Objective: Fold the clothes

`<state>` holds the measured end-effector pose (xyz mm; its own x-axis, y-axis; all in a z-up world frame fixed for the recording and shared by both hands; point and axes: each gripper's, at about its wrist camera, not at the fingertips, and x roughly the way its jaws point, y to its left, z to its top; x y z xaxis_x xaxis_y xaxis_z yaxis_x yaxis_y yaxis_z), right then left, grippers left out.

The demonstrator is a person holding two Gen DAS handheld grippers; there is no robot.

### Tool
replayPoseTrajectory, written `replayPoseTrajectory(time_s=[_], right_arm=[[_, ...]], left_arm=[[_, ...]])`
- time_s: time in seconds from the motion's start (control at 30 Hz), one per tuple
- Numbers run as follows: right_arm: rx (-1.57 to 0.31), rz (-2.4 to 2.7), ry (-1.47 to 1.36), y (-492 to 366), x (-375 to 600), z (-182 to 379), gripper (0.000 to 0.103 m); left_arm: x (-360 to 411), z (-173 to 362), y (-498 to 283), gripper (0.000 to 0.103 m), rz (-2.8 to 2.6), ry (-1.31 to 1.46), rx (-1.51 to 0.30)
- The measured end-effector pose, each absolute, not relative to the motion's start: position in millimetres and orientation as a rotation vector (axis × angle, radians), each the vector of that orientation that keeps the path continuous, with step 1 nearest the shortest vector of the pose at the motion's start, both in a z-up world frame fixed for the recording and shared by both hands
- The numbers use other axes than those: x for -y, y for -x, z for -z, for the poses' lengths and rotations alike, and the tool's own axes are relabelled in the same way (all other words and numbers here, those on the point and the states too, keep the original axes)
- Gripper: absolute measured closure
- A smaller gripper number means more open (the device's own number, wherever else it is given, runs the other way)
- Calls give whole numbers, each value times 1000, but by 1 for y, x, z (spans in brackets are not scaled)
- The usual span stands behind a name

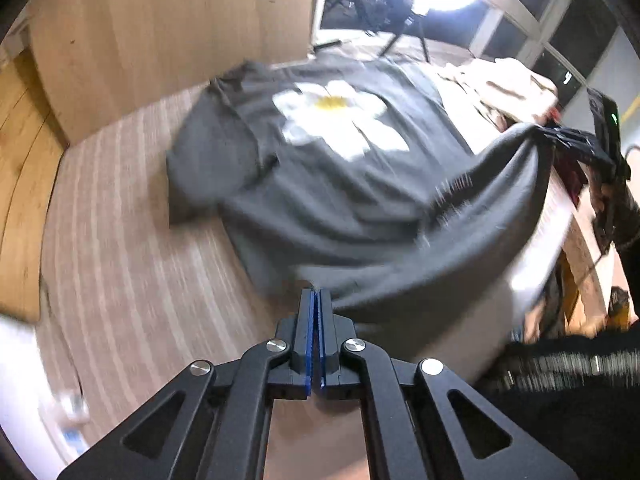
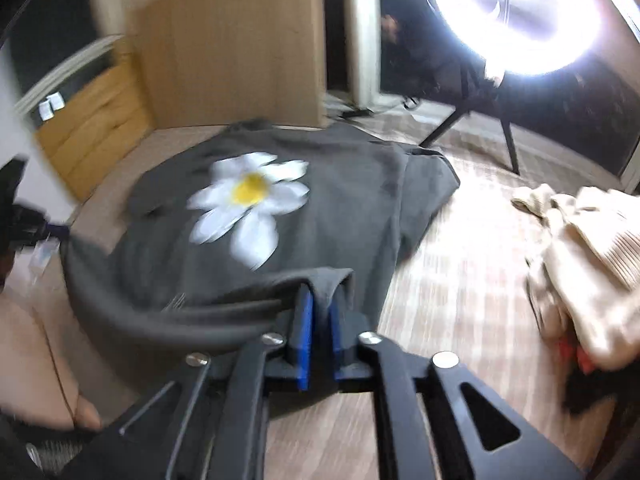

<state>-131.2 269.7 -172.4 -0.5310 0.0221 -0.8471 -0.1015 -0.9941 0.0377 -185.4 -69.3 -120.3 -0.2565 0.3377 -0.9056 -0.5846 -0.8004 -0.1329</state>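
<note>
A dark grey T-shirt with a white and yellow daisy print lies spread on a striped bed cover. Its near hem is lifted off the cover. My left gripper is shut on one hem corner. At the right edge of the left wrist view, my right gripper pinches the other corner. In the right wrist view the T-shirt bunches between the blue pads of the right gripper, which is shut on the hem. The left gripper shows blurred at the left edge, holding the stretched hem.
A pile of cream clothes lies on the cover to the right of the shirt, with something red under it. A bright ring light stands on a tripod beyond. A wooden panel rises behind the shirt.
</note>
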Motion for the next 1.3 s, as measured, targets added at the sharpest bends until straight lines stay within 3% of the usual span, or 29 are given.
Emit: replayPoseTrajectory(time_s=[0.03,0.13,0.2,0.27,0.37,0.5,0.7,0.73,0.77,0.8,0.83,0.97,1.2,1.27,1.3], right_arm=[[-119,-2598,1519,154,-279,182,83],[-199,-2568,1516,150,-301,183,83],[-269,-2629,1495,129,-302,186,83],[-332,-2686,1482,107,-301,193,83],[-323,-2688,1530,91,-288,213,83],[-351,-2648,1671,94,-273,244,83],[-309,-2673,1703,96,-261,250,83],[-303,-2676,1700,95,-261,250,83],[-307,-2677,1698,93,-262,249,83],[-311,-2679,1696,92,-262,249,83],[-314,-2684,1694,91,-263,249,82],[-287,-2714,1676,98,-256,253,71],[13,-2723,1658,136,-240,267,70],[7,-2763,1650,152,-240,262,80],[-9,-2789,1646,160,-241,258,101]], left_arm=[[67,130,210,85,-2126,1443,-321],[72,152,250,83,-2218,1524,-401],[81,154,243,80,-2211,1519,-398],[88,154,224,70,-2169,1487,-396],[81,164,196,64,-2093,1456,-454],[52,204,184,62,-1980,1486,-611],[37,227,212,63,-1992,1531,-576],[36,227,216,67,-1991,1526,-557],[35,226,221,83,-1981,1527,-523],[36,223,224,92,-1975,1526,-480],[37,218,227,96,-1975,1521,-435],[46,194,243,96,-1998,1476,-284],[75,174,270,96,-2065,1464,-205],[82,173,272,96,-2065,1470,-188],[79,174,271,96,-2063,1477,-215]])
